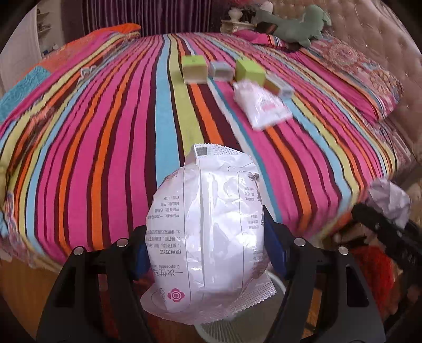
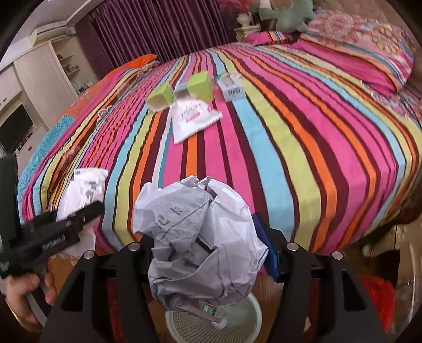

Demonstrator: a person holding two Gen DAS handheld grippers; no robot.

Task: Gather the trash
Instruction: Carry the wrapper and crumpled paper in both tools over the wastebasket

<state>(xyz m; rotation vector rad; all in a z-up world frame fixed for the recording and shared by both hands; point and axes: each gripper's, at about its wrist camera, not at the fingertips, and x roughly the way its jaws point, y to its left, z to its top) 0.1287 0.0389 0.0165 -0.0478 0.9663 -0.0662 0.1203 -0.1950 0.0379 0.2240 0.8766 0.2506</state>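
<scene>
Below crumpled paper (image 2: 200, 237), mesh bin (image 2: 184, 324) with scraps

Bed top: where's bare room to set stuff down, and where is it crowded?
Free: the striped blanket left of the boxes, out to the orange pillow, and the near stretch between the flat white packet and the bed's front edge. Crowded: the boxes and that packet mid-bed; plush toy by the headboard.

Two white packets: one (image 1: 205, 232) held up, one (image 1: 263, 105) on the bed. One crumpled paper ball (image 2: 200, 245). Two green boxes (image 1: 194, 68) (image 1: 249, 70), two grey boxes (image 1: 221, 70) (image 1: 281, 88). One white basket (image 2: 213, 320). One green plush toy (image 1: 298, 25).
</scene>
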